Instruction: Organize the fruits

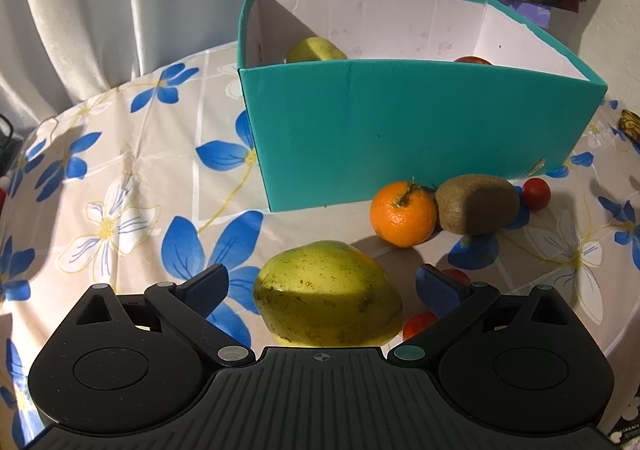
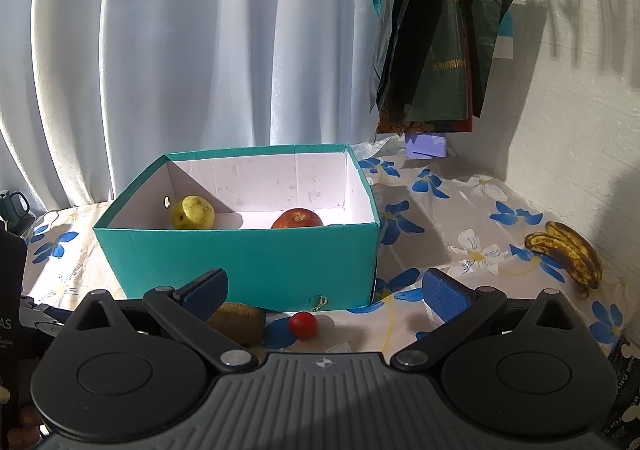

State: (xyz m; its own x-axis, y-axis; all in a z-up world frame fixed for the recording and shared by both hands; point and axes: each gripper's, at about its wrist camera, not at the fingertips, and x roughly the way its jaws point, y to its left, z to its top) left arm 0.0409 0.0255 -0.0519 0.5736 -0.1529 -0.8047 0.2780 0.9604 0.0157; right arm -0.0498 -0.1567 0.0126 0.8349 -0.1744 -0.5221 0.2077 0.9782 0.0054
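Two bananas (image 2: 568,255) only in right view, tangerine (image 1: 402,213) only left.

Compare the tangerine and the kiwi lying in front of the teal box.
The tangerine is bright orange, round and smooth, with a green stem on top; the kiwi is brown, fuzzy and oval, lying on its side. The kiwi looks longer. Both rest on the floral tablecloth, outside the teal box.

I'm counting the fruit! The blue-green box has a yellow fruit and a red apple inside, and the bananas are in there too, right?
Not quite. The bananas lie on the tablecloth, outside the box, as the right wrist view shows. The yellow fruit and red apple are inside.
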